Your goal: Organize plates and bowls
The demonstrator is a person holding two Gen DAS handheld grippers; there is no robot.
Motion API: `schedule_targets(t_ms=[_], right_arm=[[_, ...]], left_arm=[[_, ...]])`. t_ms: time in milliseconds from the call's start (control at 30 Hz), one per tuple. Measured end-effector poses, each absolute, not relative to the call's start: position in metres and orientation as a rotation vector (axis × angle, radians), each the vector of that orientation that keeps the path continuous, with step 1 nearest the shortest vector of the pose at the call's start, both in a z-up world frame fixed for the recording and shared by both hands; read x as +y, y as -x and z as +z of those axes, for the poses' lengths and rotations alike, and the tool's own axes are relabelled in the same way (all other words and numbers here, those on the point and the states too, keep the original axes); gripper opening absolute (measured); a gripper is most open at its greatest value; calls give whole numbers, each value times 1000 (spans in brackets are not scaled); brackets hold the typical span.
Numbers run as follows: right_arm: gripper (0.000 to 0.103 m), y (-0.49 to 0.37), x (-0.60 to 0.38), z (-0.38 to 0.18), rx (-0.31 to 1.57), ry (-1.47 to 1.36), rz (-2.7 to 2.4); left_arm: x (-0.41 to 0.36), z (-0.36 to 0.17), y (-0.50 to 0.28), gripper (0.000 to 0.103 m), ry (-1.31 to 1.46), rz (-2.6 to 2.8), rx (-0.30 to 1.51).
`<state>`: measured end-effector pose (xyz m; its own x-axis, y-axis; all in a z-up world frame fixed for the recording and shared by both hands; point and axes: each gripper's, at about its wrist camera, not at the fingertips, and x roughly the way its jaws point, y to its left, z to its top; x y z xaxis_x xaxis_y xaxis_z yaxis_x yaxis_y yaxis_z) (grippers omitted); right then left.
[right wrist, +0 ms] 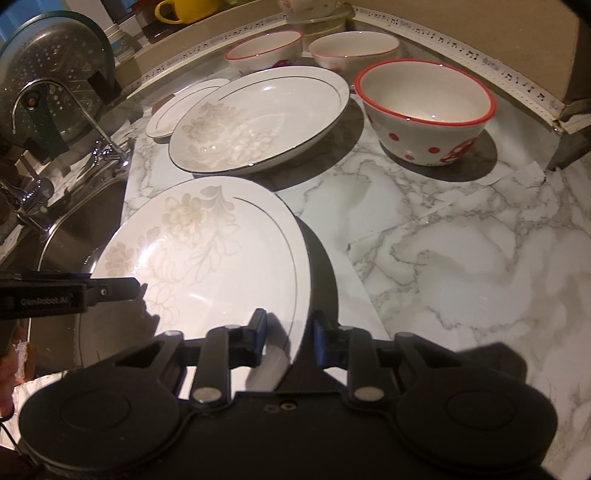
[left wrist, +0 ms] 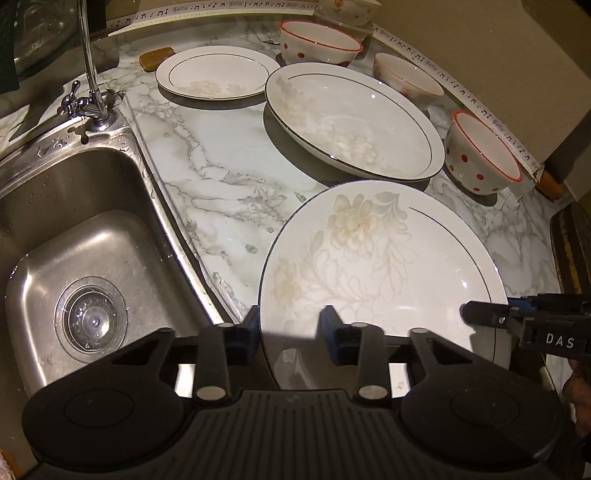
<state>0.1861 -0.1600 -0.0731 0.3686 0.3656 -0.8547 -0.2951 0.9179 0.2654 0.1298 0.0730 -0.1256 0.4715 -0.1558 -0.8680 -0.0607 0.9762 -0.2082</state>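
Note:
A large white floral plate (left wrist: 380,266) is held above the marble counter, also in the right wrist view (right wrist: 207,254). My left gripper (left wrist: 290,334) straddles its left rim, one finger under and one over. My right gripper (right wrist: 288,332) straddles its right rim the same way; it shows in the left wrist view (left wrist: 487,314). A second large floral plate (left wrist: 351,114) (right wrist: 258,118) lies behind, and a smaller white plate (left wrist: 216,72) (right wrist: 184,107) further back. Red-rimmed polka-dot bowls (left wrist: 480,155) (right wrist: 424,110) stand at the right and back.
A steel sink (left wrist: 85,258) with a tap (left wrist: 88,74) lies left of the counter. A brown sponge (left wrist: 157,57) sits by the small plate. A colander (right wrist: 48,70) and a yellow mug (right wrist: 184,11) stand behind the tap. The wall edge trim (left wrist: 480,107) borders the right.

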Motion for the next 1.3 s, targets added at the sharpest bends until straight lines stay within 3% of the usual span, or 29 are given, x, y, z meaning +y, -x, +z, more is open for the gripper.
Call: schedule_targets(t_ms=[300,1300], right_arm=[[19,-190,-163,-75,1121,-101,419],[12,-234,-158,-36,1035,-158,378]], left_arm=[[76,-120,-128,20,226,-9,1056],[89,-84,-175,20,272,3,995]])
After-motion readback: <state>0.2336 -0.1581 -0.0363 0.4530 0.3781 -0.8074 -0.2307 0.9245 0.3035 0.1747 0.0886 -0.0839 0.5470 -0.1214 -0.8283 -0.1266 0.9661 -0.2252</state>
